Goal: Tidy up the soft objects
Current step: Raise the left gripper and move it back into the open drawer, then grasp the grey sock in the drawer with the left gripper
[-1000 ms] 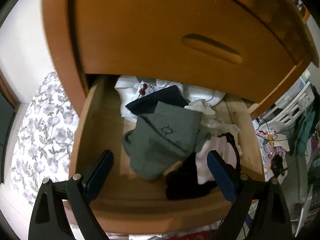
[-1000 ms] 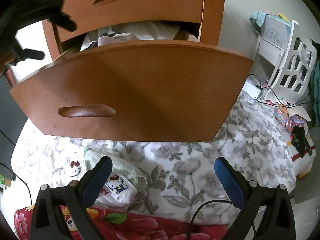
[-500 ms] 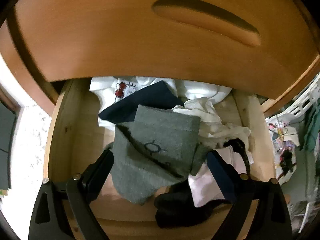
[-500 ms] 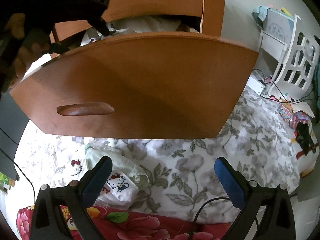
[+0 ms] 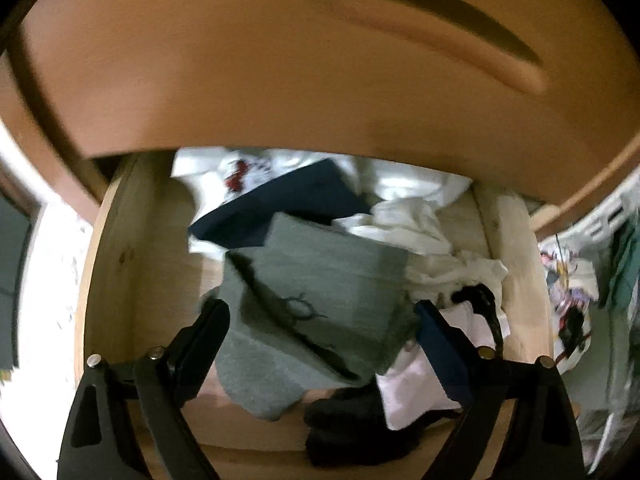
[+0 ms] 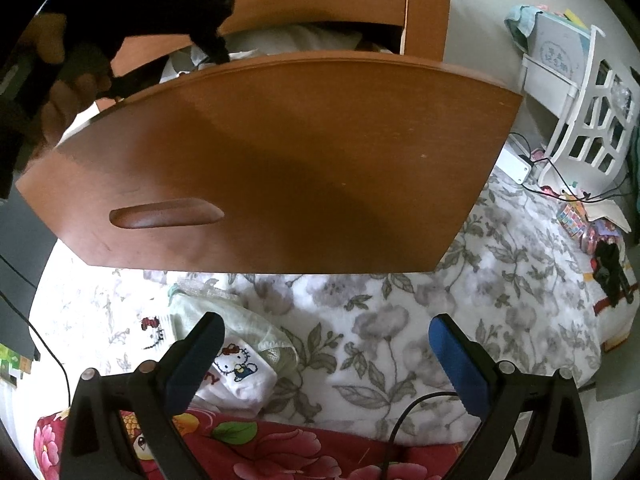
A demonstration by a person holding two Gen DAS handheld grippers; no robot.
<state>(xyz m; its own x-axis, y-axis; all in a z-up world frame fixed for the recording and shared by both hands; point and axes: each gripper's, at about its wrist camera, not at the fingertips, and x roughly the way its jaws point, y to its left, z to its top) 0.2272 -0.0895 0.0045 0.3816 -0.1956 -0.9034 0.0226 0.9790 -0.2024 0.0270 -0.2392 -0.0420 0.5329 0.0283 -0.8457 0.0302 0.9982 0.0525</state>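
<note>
In the left wrist view my left gripper [image 5: 320, 320] is open, reaching into an open wooden drawer [image 5: 116, 264]. Its fingers straddle a folded grey-green garment [image 5: 316, 292] lying on top of the pile. A navy folded piece [image 5: 288, 204], white clothes [image 5: 412, 220], a black item [image 5: 352, 428] and a pale pink piece [image 5: 416, 392] lie around it. In the right wrist view my right gripper [image 6: 326, 340] is open and empty above a floral bedspread [image 6: 400, 320], close to a white Hello Kitty garment [image 6: 240, 372]. The left gripper also shows there [image 6: 212, 46], at the drawer's top edge.
The closed drawer front above [image 5: 320, 60] overhangs the open drawer closely. In the right wrist view the open drawer's front [image 6: 280, 168] juts over the bed. A white rack [image 6: 592, 100], cables and clutter stand at the right. A red floral blanket [image 6: 260, 452] lies at the near edge.
My left gripper has moved forward and down into the drawer until its fingers flank the grey-green garment. My right gripper has barely moved.
</note>
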